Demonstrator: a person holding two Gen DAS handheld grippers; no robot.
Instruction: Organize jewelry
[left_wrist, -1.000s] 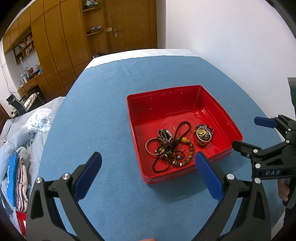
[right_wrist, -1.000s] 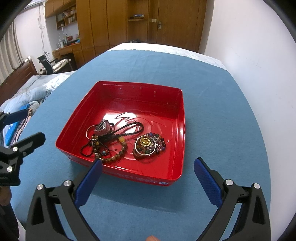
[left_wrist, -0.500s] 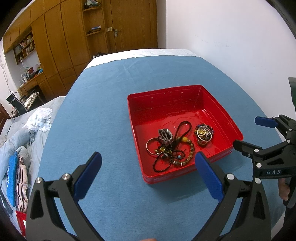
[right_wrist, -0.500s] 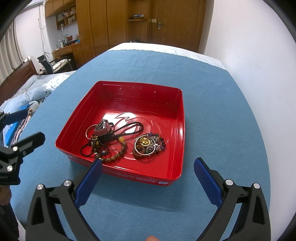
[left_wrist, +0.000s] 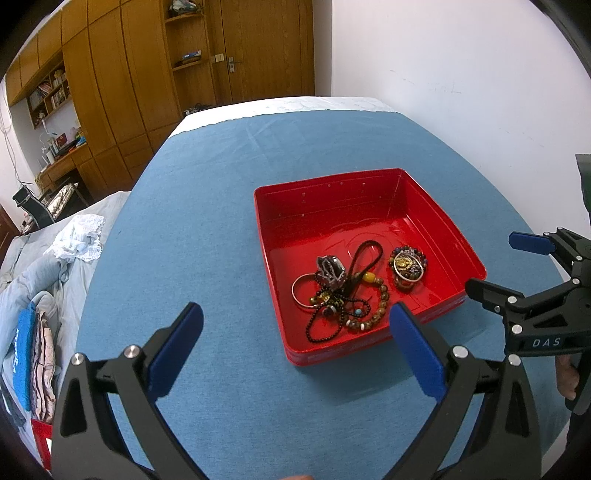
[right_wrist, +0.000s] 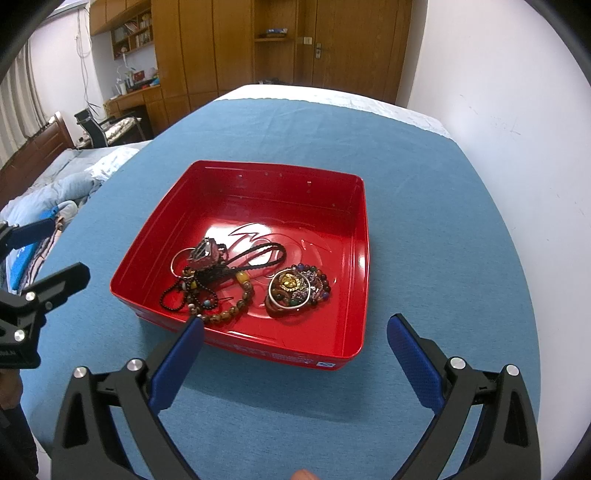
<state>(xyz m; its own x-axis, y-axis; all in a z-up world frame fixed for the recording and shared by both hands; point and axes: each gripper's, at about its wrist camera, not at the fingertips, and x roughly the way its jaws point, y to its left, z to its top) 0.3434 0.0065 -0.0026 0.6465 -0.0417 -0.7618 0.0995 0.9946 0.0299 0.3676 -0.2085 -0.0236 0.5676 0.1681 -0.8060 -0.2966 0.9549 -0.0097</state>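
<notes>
two grippers, left gripper (left_wrist: 293, 338) and right gripper (right_wrist: 294, 349), both spread wide and holding nothing, hovering just short of the red tray (right_wrist: 364, 258) on the blue cloth (left_wrist: 207, 236). big risk imo: the beaded bracelet (right_wrist: 236, 308), black cord (right_wrist: 264, 254) and thin bangle (left_wrist: 301, 293) are tangled, so grabbing one probably drags the lot out. the gold pendant cluster (right_wrist: 295, 288) lies apart beside them.

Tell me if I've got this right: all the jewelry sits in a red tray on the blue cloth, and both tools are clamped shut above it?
Not quite. Both views show the left tool and right tool open, holding nothing, short of the tray. The jewelry is indeed all in the red tray on the blue cloth.
</notes>
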